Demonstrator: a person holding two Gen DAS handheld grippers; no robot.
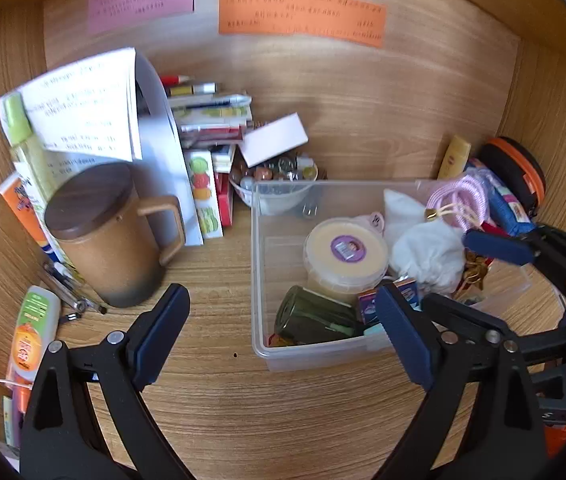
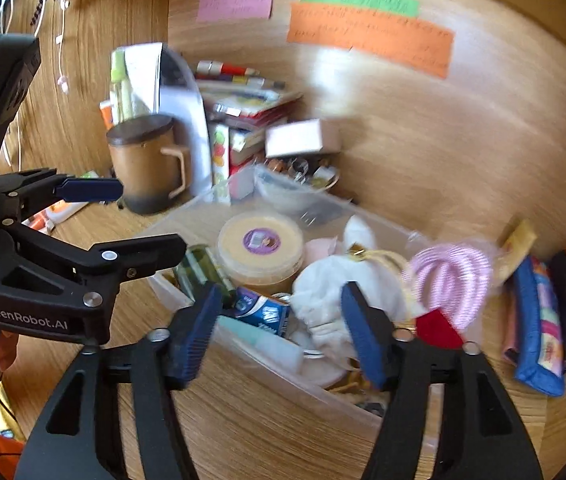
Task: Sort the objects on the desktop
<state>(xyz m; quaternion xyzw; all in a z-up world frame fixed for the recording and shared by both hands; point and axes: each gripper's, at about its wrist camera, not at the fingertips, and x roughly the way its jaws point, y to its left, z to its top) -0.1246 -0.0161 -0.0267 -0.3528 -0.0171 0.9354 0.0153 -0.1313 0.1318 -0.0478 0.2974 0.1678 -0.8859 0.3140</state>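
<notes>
At the far left of the left wrist view, an orange-and-green tube (image 1: 31,340) is seen lying on the wooden desk (image 1: 223,400), its long axis running toward the back wall. Just beside it, a brown lidded mug (image 1: 111,236) stands upright with its handle turned right. The left gripper (image 1: 283,332) is held released, nothing between its pads, above the desk at the near left corner of the clear plastic bin (image 1: 261,280). Inside the bin, a dark green jar (image 1: 315,316) lies on its side with its mouth pointing left, next to an upright round tub (image 1: 345,252) and a white cloth (image 1: 431,256). Only the right wrist view shows the "GenRobot.AI" lettering on the left gripper's body; the writing on the coloured wall notes cannot be read. The right gripper (image 2: 283,332) stands unclenched over the bin, gripping nothing.
</notes>
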